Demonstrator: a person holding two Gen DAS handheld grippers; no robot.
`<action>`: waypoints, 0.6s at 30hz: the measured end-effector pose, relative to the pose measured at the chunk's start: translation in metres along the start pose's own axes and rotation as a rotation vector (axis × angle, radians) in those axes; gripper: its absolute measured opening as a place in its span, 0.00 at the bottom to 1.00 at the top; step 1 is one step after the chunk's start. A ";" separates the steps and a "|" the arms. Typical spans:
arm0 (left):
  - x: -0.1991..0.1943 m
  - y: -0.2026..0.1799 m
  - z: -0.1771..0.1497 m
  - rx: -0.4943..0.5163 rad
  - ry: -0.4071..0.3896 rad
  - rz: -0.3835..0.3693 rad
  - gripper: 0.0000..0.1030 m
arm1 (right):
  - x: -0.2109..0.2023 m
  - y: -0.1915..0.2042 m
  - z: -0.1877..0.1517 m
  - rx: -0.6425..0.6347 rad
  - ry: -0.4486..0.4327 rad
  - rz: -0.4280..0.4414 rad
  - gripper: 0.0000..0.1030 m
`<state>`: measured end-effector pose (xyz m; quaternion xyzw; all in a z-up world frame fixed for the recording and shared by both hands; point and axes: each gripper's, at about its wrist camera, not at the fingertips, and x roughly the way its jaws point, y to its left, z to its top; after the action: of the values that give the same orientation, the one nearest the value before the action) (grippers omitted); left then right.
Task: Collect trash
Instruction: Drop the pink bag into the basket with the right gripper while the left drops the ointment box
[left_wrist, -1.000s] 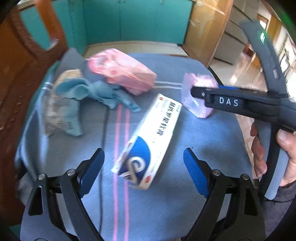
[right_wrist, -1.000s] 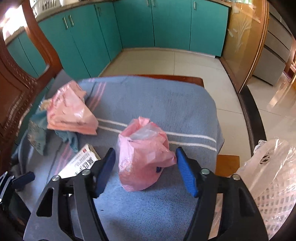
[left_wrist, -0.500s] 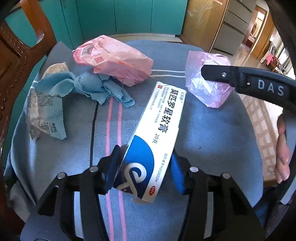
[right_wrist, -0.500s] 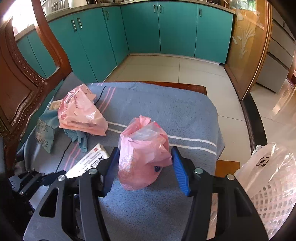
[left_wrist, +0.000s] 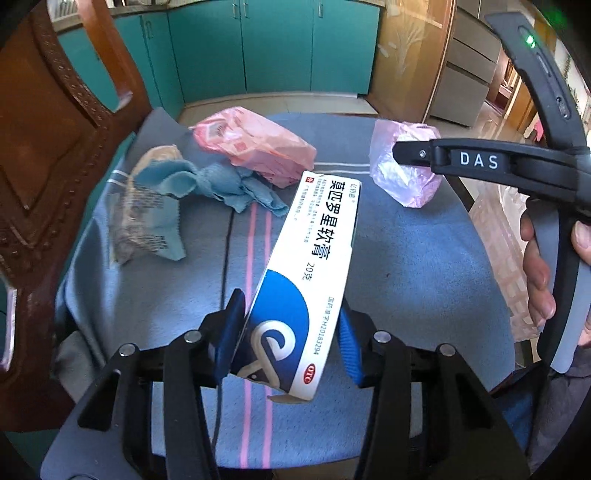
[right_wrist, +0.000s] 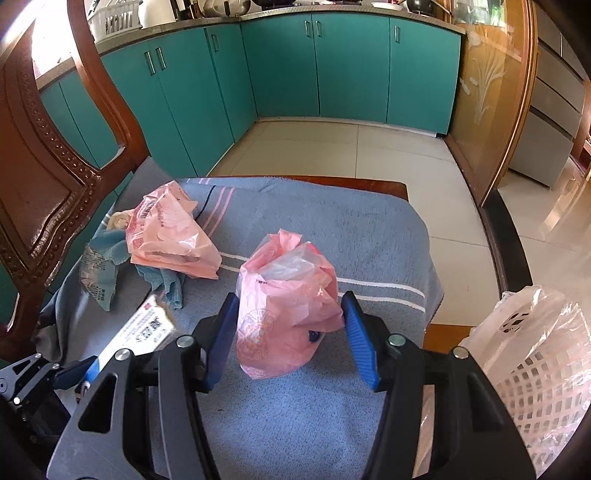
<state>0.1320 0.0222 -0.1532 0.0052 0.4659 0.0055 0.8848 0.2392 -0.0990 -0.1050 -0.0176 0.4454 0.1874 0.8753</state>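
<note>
A white and blue ointment box (left_wrist: 317, 236) sits between the blue pads of my left gripper (left_wrist: 290, 314), whose jaws are closing onto its near end. The box's far end points up off the grey-blue towel (left_wrist: 406, 280). In the right wrist view, my right gripper (right_wrist: 290, 306) is shut on a crumpled pink plastic bag (right_wrist: 288, 295) standing on the towel, with both pads against its sides. The same bag (left_wrist: 399, 184) shows in the left wrist view behind the right gripper's finger (left_wrist: 413, 153). The box (right_wrist: 140, 332) also appears at the lower left.
A second pink bag (right_wrist: 170, 236), a blue rag (left_wrist: 221, 184) and a printed wrapper (left_wrist: 144, 221) lie at the towel's left. A carved wooden chair back (right_wrist: 44, 192) rises on the left. A white basket lined with a plastic bag (right_wrist: 532, 362) stands at the right.
My left jaws went from wide apart to gripping the box, and its far end rose off the towel. My right jaws narrowed onto the pink bag.
</note>
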 end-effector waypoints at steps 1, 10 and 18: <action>-0.005 0.001 -0.001 -0.002 -0.014 0.010 0.47 | -0.001 0.000 0.000 0.001 -0.002 0.000 0.55; -0.035 -0.022 0.012 0.049 -0.095 -0.011 0.47 | -0.071 -0.043 -0.027 0.115 -0.196 -0.021 0.55; -0.043 -0.081 0.033 0.148 -0.126 -0.175 0.47 | -0.137 -0.151 -0.127 0.464 -0.298 -0.122 0.55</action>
<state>0.1354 -0.0593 -0.1005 0.0301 0.4070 -0.1061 0.9067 0.1195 -0.3075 -0.0943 0.1844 0.3408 0.0278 0.9215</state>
